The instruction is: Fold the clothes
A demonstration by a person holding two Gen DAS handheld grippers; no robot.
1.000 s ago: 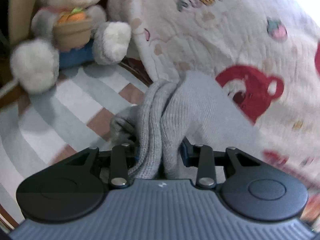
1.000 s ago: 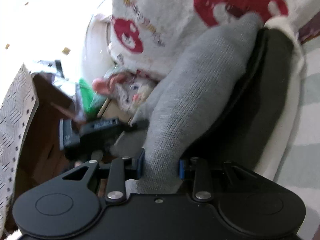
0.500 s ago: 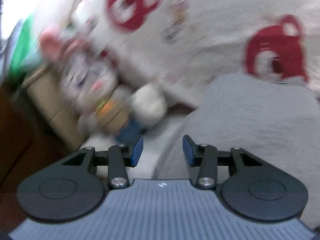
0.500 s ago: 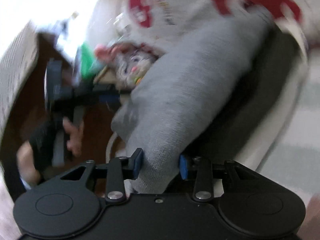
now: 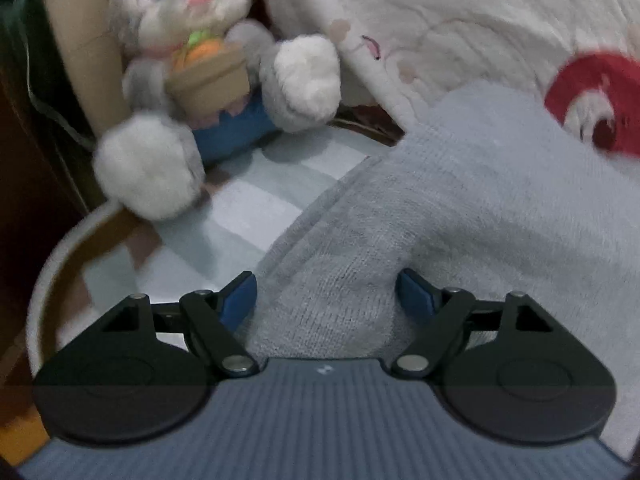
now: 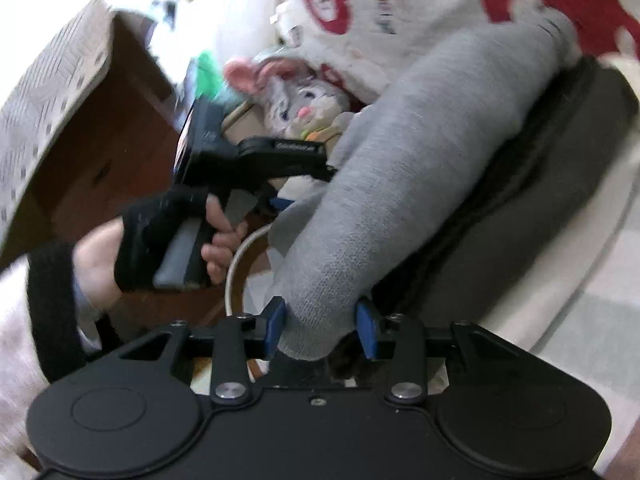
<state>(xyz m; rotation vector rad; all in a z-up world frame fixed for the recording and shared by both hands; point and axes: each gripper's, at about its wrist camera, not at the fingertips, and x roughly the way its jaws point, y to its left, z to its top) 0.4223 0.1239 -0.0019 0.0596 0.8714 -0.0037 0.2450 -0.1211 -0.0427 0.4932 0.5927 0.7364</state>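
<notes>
A grey knit garment lies over a striped round mat. In the left wrist view my left gripper is open, its blue pads wide apart with a fold of the grey knit lying between them. In the right wrist view my right gripper is shut on a rolled end of the same grey garment, which stretches up and away over a dark garment. The left gripper also shows in the right wrist view, held in a gloved hand.
A grey plush rabbit with a carrot pot sits at the mat's far left edge, against a cardboard box. A white quilt with red prints lies behind the garment. A brown box stands at left.
My left gripper let go of the bunched grey knit and opened wide, then swung back down to the mat. My right gripper stays shut on the garment's end.
</notes>
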